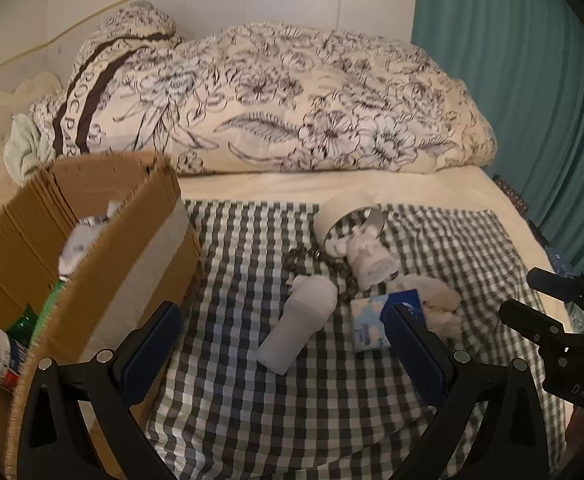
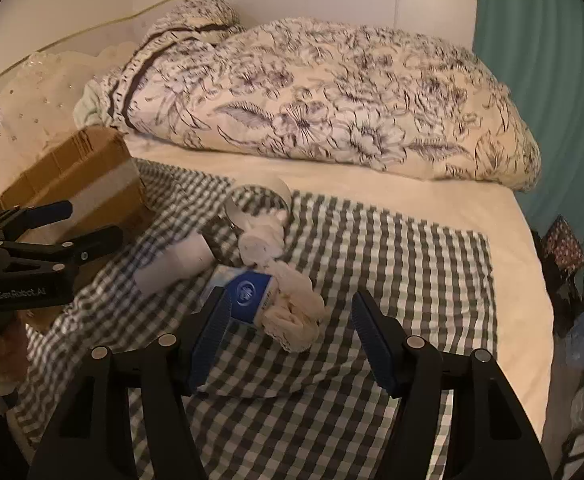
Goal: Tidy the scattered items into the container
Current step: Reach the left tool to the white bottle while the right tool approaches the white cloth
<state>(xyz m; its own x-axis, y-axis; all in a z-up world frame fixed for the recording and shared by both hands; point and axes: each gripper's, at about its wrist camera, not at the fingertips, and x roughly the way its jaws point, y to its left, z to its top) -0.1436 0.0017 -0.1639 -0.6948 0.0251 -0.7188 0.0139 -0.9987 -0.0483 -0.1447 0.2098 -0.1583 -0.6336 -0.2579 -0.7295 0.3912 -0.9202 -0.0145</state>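
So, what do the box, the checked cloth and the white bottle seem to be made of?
Box: brown corrugated cardboard, matte; fluted edge shows, with a pale tape strip.
Checked cloth: woven fabric, soft and matte; it wrinkles and folds.
White bottle: probably plastic, with a smooth frosted look; not certain.

A checked cloth [image 1: 252, 380] covers the near part of the bed. At its left edge stands an open cardboard box [image 1: 132, 264] with a green bottle [image 1: 24, 320] and a tube [image 1: 2, 356] inside. Near the cloth's middle lies a white bottle [image 1: 296, 320], and beside it a blue-and-white tissue pack [image 1: 372, 316]. Toward the far edge lie a roll of tape [image 1: 340, 216] and dark beads [image 1: 312, 258]. The left gripper [image 1: 284, 328] stands wide apart above the cloth, holding nothing. The right gripper [image 1: 524, 292] shows at the right edge.
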